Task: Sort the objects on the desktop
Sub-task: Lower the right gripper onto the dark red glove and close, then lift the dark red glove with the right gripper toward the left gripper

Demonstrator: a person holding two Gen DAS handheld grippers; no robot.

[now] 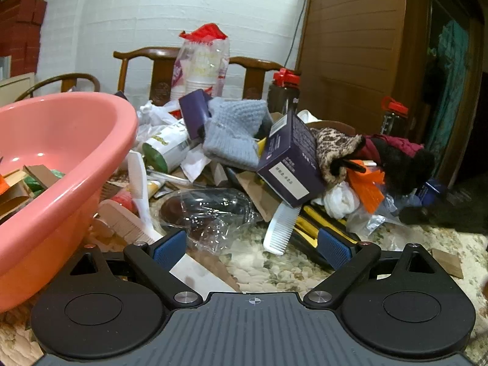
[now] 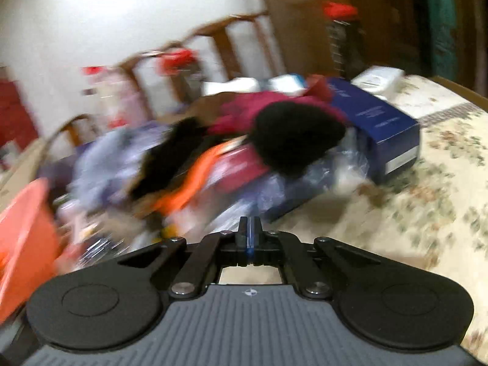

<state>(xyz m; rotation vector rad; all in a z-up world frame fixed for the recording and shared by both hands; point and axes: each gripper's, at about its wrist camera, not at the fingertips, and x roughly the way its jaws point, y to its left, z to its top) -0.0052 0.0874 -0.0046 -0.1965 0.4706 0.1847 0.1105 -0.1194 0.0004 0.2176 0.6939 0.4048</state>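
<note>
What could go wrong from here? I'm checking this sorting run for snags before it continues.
1. The purple box leans tilted on the pile; pulling a neighbour may topple it.
2. The open left gripper faces crinkled clear plastic, likely slippery and tangled with other items.
3. The right gripper is shut, holding nothing, in a blurred view; aiming looks uncertain.

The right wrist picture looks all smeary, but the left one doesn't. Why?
Right wrist view: motion blur streaks the pile, even the dark blue cardboard box; only the shut right gripper looks sharp. Left wrist view: crisp, the pink plastic basin has shiny glare, and the fisheye bends the walls.
</note>
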